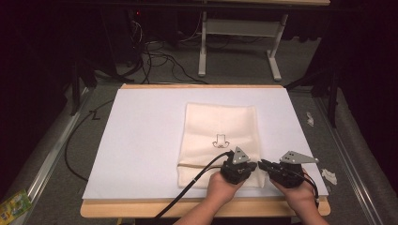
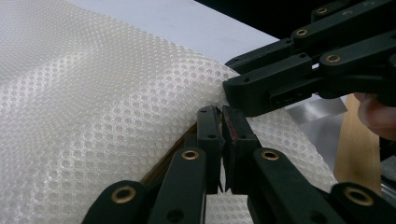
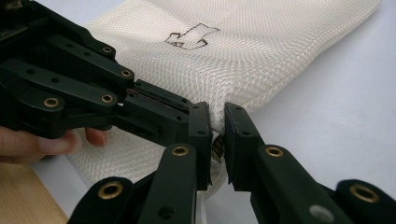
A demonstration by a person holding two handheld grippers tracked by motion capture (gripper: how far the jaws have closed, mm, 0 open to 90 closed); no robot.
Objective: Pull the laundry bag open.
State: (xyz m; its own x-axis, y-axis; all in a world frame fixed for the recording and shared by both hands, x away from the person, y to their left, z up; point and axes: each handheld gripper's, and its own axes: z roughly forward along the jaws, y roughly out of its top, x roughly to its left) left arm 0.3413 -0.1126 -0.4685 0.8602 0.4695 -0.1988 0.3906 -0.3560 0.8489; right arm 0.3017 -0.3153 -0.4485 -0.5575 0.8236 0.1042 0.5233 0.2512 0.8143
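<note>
A cream mesh bag (image 1: 220, 126) with a small dark printed drawing (image 1: 220, 140) lies flat on a white sheet (image 1: 141, 136). Both grippers meet at its near right corner. My left gripper (image 1: 248, 165) comes in from the near edge, and in the left gripper view its jaws (image 2: 222, 122) are shut on the bag's mesh edge (image 2: 93, 102). My right gripper (image 1: 262, 163) reaches in from the right. In the right gripper view it (image 3: 217, 121) is shut on the bag's corner (image 3: 261, 51), with a small metal piece between the pads. The left gripper (image 3: 184, 105) lies just beside it.
The sheet covers a wooden table top (image 1: 141, 206) whose near edge runs under the person's hands. Cables and a white table frame (image 1: 202, 47) stand on the floor beyond. Small white scraps (image 1: 328, 176) lie to the table's right, and a green packet (image 1: 14, 204) at the lower left.
</note>
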